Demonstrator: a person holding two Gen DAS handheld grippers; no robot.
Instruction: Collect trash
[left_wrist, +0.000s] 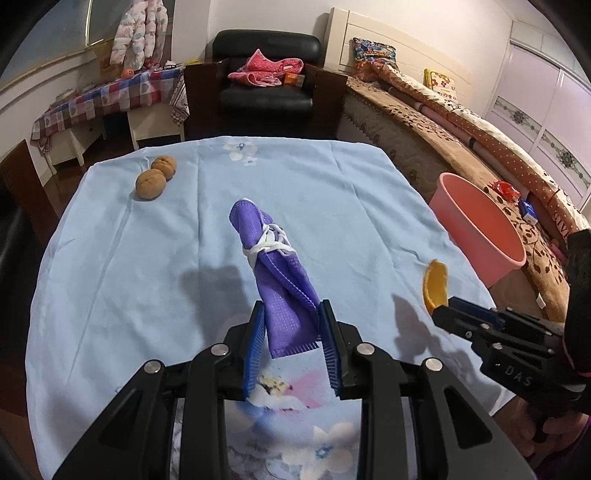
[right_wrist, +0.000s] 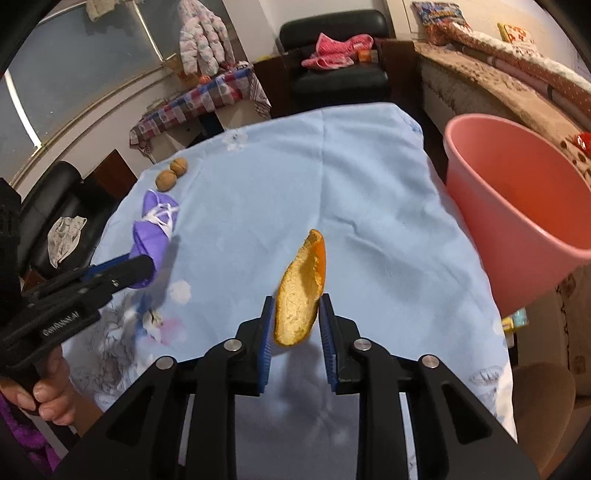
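Far left on the blue floral tablecloth (left_wrist: 155, 266): two walnuts (left_wrist: 156, 178), touching, near the far left corner.

Centre left: left gripper (left_wrist: 291, 314) clamped on a purple face mask (left_wrist: 275, 266), rolled and bound with its own white ear loops. Lower end of the mask pinched between the blue pads (left_wrist: 258, 332); rolled end raised off the cloth and tilted toward the far left, shadow cast on the cloth beneath.

Centre right: right gripper (right_wrist: 296, 306) closed on an orange peel (right_wrist: 301, 291), pith side showing, lower end between the pads, pointed tip standing up and clear of the cloth.

Right: pink plastic bin (right_wrist: 509, 236) just beside the right edge of the table, opening facing the table; interior as far as visible shows nothing inside. Both held items apart from the bin.

Beyond the table, far side: black armchair (left_wrist: 266, 66) with pink clothing; bed (left_wrist: 461, 122) along the right.
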